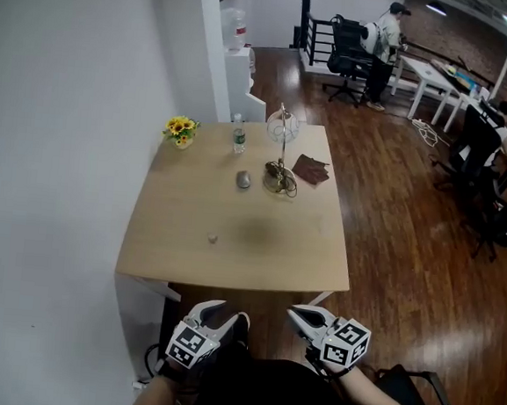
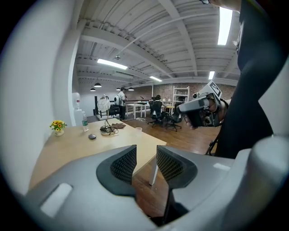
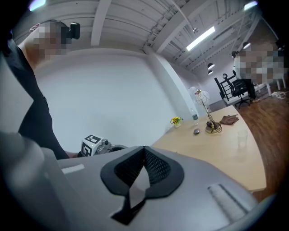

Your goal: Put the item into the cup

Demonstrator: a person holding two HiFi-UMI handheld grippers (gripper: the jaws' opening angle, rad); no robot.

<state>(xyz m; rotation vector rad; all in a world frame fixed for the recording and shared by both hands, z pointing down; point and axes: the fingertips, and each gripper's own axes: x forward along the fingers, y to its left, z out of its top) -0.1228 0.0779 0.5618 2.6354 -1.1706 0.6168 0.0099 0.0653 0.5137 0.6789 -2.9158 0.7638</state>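
We hold the left gripper [image 1: 223,312] with its jaws apart and nothing between them. The right gripper [image 1: 303,317] has its jaws closed together and is empty. Both sit off the near edge of the table [image 1: 170,252]. The cup [image 1: 212,237] stands upright on the table at 12 o'clock from the left gripper, well apart from it. The grey item [image 1: 243,180] lies beyond the cup, at 1 o'clock from it. Its long axis runs roughly 12 to 6; we cannot tell which end leads.
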